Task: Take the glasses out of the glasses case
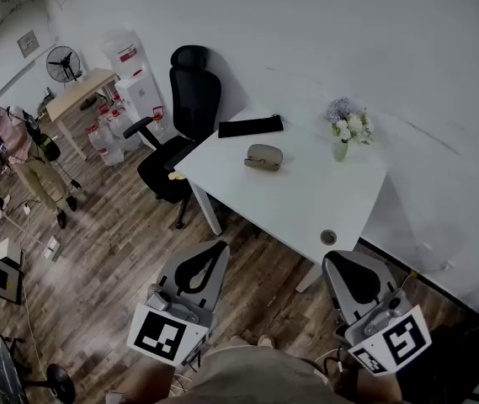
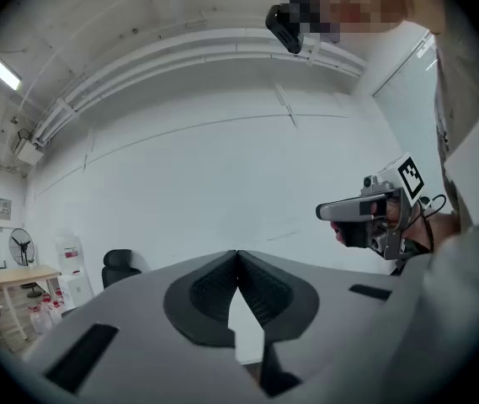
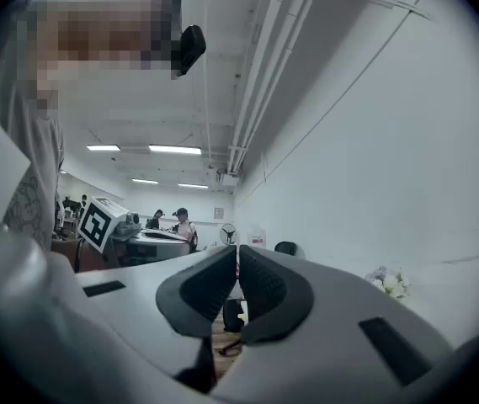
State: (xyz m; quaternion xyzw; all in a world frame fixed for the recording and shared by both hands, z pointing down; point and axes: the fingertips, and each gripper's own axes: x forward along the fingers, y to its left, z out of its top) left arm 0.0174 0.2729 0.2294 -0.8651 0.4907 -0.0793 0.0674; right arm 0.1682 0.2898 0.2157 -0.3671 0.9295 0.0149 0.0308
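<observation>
1. Starting condition. The left gripper (image 1: 214, 255) (image 2: 237, 255) and the right gripper (image 1: 344, 268) (image 3: 237, 255) are held level, well short of the white rectangular table (image 1: 306, 200). Both pairs of jaws are pressed together and nothing is held in either. The grey-beige oval hard-shell glasses case (image 1: 263, 156) lies on the far half of the table. Its lid appears closed, so the glasses cannot be seen.

2. Case pushed away. If the glasses case is approached with the jaws closed, it is likely to be pushed across the smooth tabletop instead of being gripped. The jaws should be opened before contact is made.

3. Case lifted with the lid. If the lid is pulled while the base is not pinned by the other gripper, the whole case may be raised, tipped or dragged towards the table edge.

4. Vase knocked over. A small pale glass vase of white and lilac flowers (image 1: 346, 129) stands near the case, on its right. It could be toppled by a wide sweep of the right gripper.

5. Neighbouring items disturbed. A black flat rectangular object (image 1: 251, 126) lies just beyond the case, and a black office chair (image 1: 180, 116) stands at the table's left corner. Either could be struck on a careless left-hand approach.

6. Glasses damaged. If the glasses are pinched at a lens or a thin arm, slipping or bending is to be expected.
</observation>
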